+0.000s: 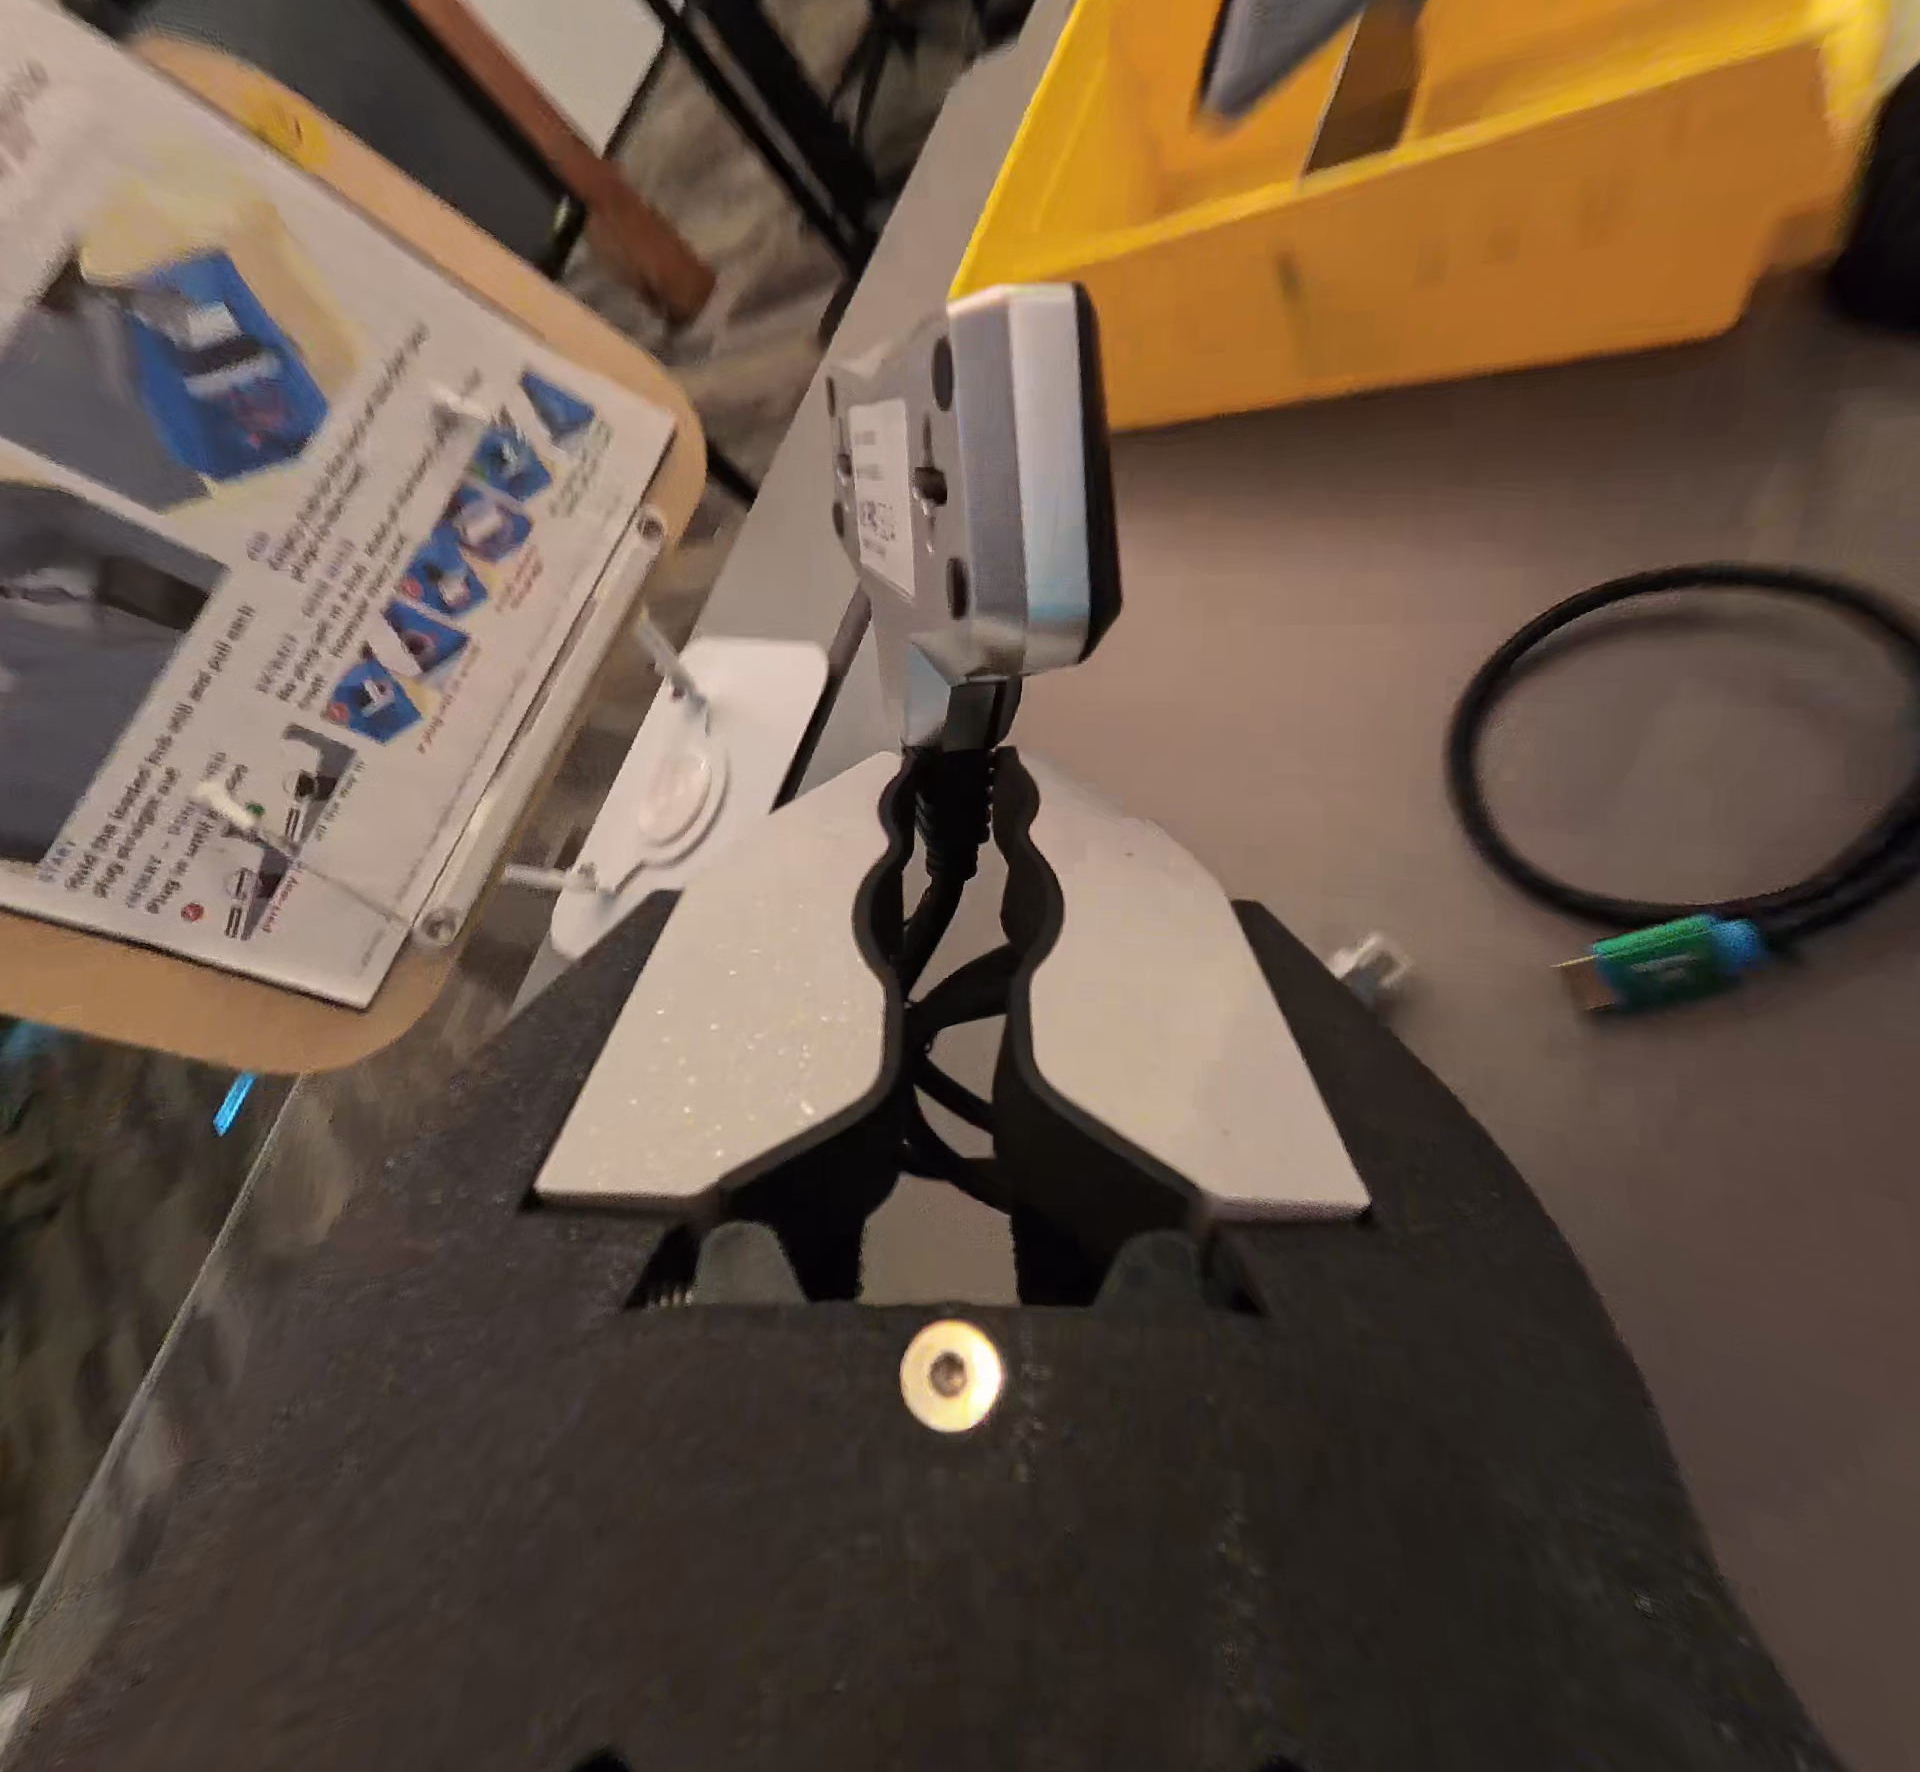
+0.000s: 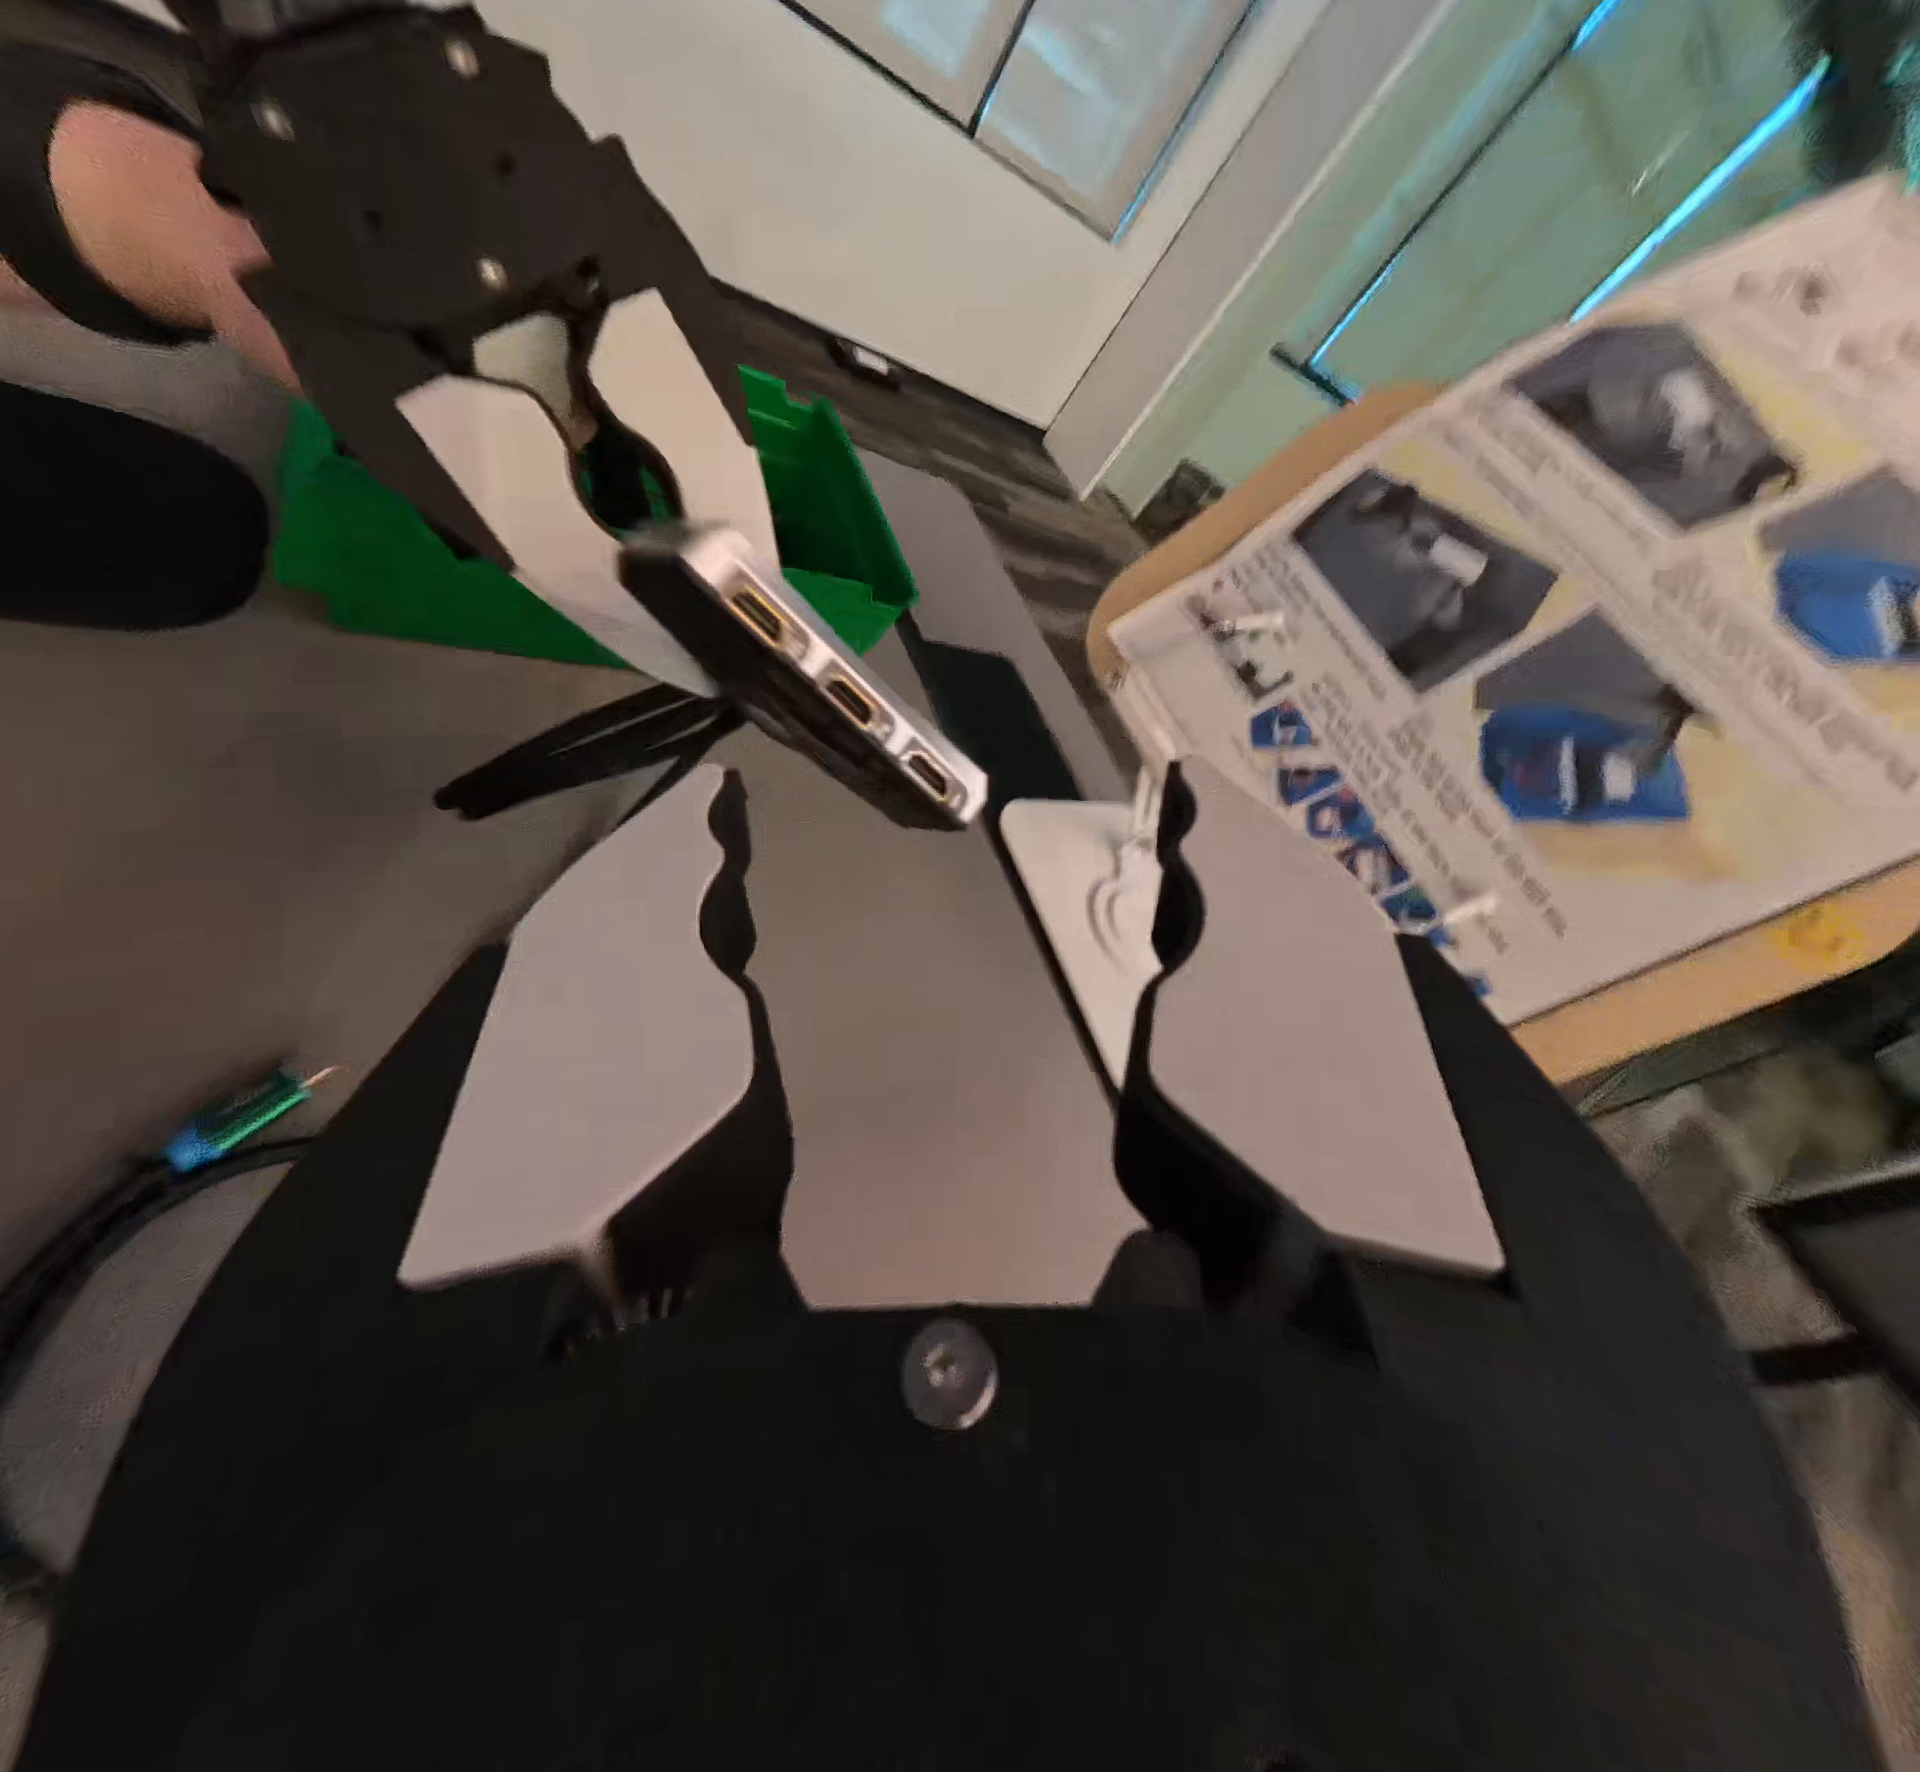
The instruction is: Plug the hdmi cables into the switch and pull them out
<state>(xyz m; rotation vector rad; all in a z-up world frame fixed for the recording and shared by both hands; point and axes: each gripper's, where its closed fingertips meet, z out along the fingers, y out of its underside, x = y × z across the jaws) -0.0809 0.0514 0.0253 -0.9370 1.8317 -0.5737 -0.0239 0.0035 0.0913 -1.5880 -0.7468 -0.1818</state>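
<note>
We list a grey tabletop [image 1: 1351,517] in an office room, with pale wall panels and glass [image 2: 1091,8] behind it and dark shelving frames off its far edge. On it: a yellow bin [image 1: 1455,247] at the back, a green bin [image 2: 831,517] near the person's side, and an instruction card [image 1: 312,662] on a tan board held tilted by a white stand [image 1: 717,746] at the tabletop's edge. A coiled black hdmi cable [image 1: 1714,746] with a green-and-blue plug [image 1: 1662,959] lies flat on open tabletop, well apart from everything else, and the middle of the surface is bare. Our left gripper [image 1: 951,787] has its fingers [image 1: 769,974] drawn narrow, clamped on the black cable [image 1: 951,839] that runs into the base of the silver switch [image 1: 987,486], so the switch stands up above the fingertips, clear of the tabletop; its labelled underside faces the card. From the right wrist view the switch [image 2: 831,673] shows three ports in a row along one edge, all unplugged. Our right gripper [image 2: 956,808] hovers just below that edge, fingers [image 2: 1278,995] spread wide and holding nothing, the switch's lower corner just above the gap between them. A person's hand [image 2: 125,205] grips the left tool.
</note>
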